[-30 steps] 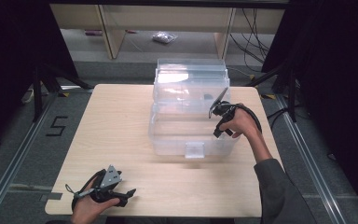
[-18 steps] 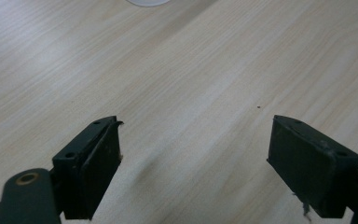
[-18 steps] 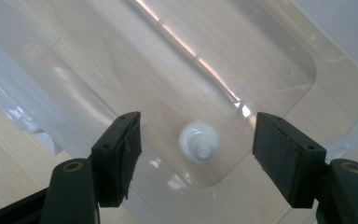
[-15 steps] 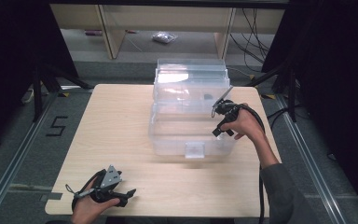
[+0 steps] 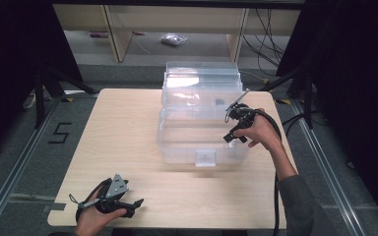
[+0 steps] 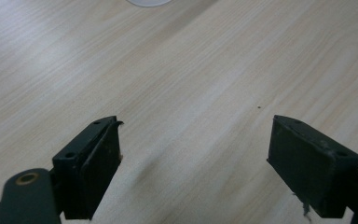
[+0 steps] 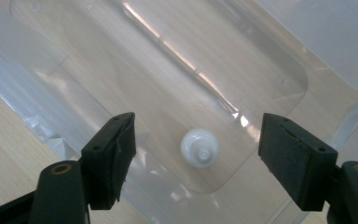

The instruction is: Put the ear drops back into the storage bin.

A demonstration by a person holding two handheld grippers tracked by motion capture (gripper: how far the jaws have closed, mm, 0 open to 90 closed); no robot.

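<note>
- High view: the right tongs hang over the near right part of the big clear plastic box on the pale wooden desk.
- Right gripper view: a small white round plastic piece lies on the box floor, loose between the jaws, which have just been opening wide.
- Left tongs rest on the desk's near left corner, jaws apart with nothing between them.

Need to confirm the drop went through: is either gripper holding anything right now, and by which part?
Nothing is held. The right gripper, jaws just opened, hovers over a small white bottle lying in the clear box. The left gripper is open over the table.
</note>
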